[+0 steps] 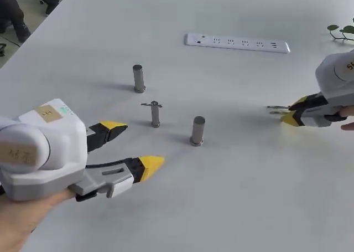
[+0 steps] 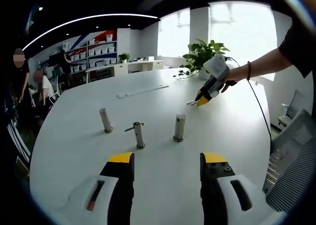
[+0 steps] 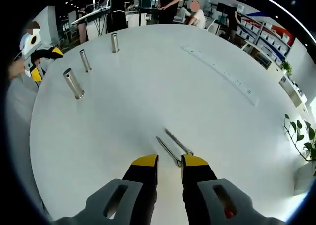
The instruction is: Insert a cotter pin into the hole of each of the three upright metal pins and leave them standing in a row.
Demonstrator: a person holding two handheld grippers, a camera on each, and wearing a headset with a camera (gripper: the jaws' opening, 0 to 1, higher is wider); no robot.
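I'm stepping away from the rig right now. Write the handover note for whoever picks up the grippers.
Left gripper: open, empty, held short of the row.
Right gripper: off to the right, jaws narrow at two loose cotter pins. Whether it grips one cannot be told.
The row stands upright: the far pin and near pin are bare, and the middle pin has an inserted cotter pin through its top.
Done: one of three.
Left: fit cotter pins to the far and near pins.

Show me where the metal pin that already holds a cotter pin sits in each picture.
Head view: middle pin, left of centre.
Left gripper view: middle pin, just below centre.
Right gripper view: middle pin, upper left.
Shared landmark: the white power strip.
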